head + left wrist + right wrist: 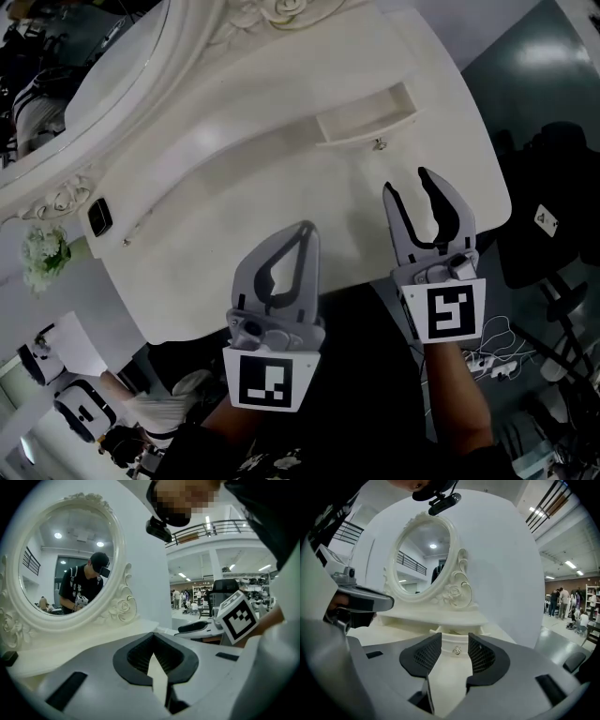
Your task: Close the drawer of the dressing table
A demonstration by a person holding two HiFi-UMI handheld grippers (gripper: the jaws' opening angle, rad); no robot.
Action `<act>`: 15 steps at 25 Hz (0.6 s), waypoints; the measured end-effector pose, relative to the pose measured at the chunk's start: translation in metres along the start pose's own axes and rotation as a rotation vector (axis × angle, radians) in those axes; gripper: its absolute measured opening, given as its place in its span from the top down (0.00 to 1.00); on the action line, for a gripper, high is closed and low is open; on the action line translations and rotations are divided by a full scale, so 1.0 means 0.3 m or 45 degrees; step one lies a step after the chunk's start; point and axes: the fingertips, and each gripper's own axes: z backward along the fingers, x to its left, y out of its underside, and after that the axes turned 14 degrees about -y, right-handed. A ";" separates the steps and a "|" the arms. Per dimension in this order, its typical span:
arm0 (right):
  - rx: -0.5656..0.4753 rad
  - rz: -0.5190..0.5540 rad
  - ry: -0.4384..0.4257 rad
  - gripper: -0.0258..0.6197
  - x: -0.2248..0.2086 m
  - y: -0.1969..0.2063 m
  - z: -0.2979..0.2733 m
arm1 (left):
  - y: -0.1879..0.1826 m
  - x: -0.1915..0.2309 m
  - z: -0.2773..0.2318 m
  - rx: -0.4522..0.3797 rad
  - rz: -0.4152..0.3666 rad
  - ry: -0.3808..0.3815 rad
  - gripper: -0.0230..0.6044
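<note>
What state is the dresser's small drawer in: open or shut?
Open. In the head view the drawer juts out of the dressing table, its hollow inside showing and its knob facing outward.

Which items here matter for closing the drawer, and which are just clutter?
Job: small open white drawer; its metal knob; white dressing table; right tool, open, lined up on the knob.
Lying about: ornate white oval mirror; small black device; white flower bunch.
</note>
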 end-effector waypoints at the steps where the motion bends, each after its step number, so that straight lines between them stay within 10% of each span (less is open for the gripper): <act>1: 0.016 -0.005 0.000 0.72 -0.008 0.016 -0.023 | 0.009 0.001 -0.009 0.007 0.010 0.004 0.96; 15: 0.175 -0.092 0.002 0.72 -0.070 0.170 -0.211 | 0.083 0.057 -0.129 0.072 0.011 0.029 0.96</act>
